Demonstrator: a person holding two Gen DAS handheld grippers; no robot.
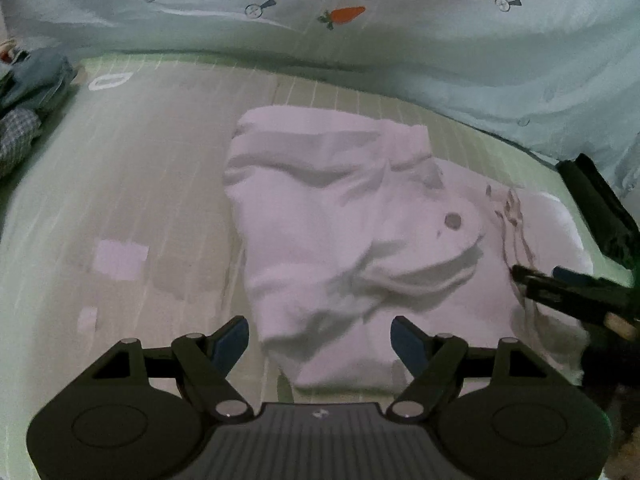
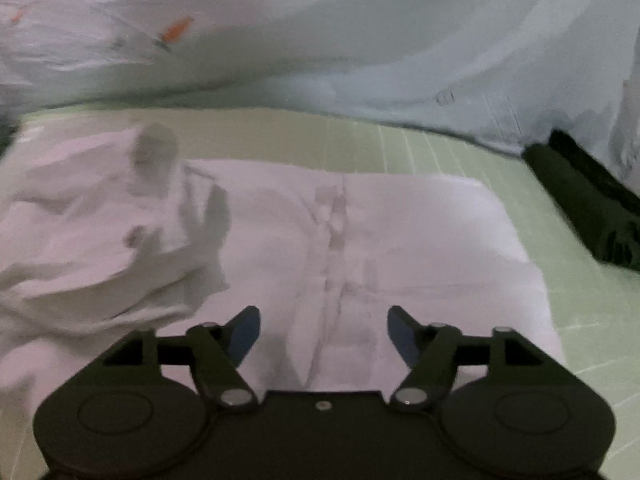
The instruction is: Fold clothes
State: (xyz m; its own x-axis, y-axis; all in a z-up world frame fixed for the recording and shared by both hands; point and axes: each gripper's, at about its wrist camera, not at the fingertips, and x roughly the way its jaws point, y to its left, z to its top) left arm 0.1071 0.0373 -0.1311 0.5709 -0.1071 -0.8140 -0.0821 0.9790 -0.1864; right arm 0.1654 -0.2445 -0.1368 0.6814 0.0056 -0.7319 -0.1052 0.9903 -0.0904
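A white shirt lies crumpled and partly folded on the green striped sheet; a dark button and its front placket show. My left gripper hovers over the shirt's near edge, open, with nothing between its blue pads. My right gripper stands open above the flat right part of the shirt, holding nothing. In the left wrist view the right gripper reaches in from the right edge, its tips over the shirt's right side. A bunched fold rises at the left.
A pale blue quilt with carrot prints is heaped along the back of the bed. A black box-like object lies at the right. Other clothes, denim and checked cloth, are piled at the far left.
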